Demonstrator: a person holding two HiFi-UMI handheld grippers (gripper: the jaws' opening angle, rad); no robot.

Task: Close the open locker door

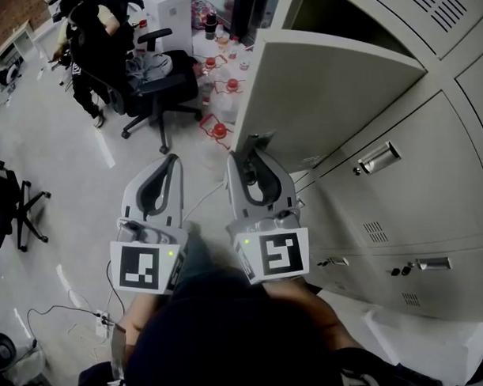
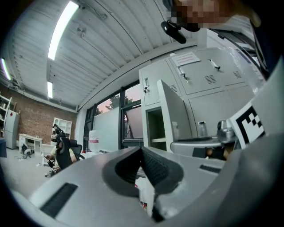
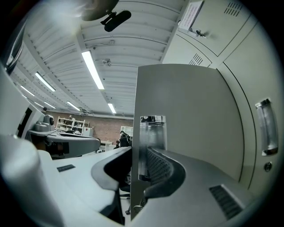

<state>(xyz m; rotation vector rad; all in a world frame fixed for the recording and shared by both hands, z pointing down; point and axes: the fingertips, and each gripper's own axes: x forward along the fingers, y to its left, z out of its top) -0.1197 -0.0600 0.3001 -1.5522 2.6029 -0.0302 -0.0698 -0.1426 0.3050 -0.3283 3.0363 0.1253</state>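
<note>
Being pinched between the narrow-set jaws of the right gripper [image 1: 249, 153] is the free edge of the locker door [image 1: 332, 96]. In the right gripper view, one jaw is being hidden behind that edge while the ribbed pad of the other is being laid against the door's near face, beside the metal latch plate [image 3: 151, 133]. The door is therefore being judged as gripped, not merely straddled.

The door itself is being shown swung well out from its compartment [image 1: 342, 18], with its hinged side lying on the far side of the panel from the jaws, against the locker bank [image 1: 431, 195]. The gripped edge is running upright, so the door's long axis is being crossed squarely by the line of the jaws.

The left gripper [image 1: 173, 158] is being carried just beside the right one, on the side away from the door. Its jaws are being kept pressed together with nothing between them, as the left gripper view is showing [image 2: 141, 153]. It is being held apart from the door, so the right gripper is the one placed to act.

The closing is being judged as not yet done. The coming move is being governed by one relation: the free edge is being held at the point farthest from the hinge, so a sweep toward the compartment is being called for.
</note>
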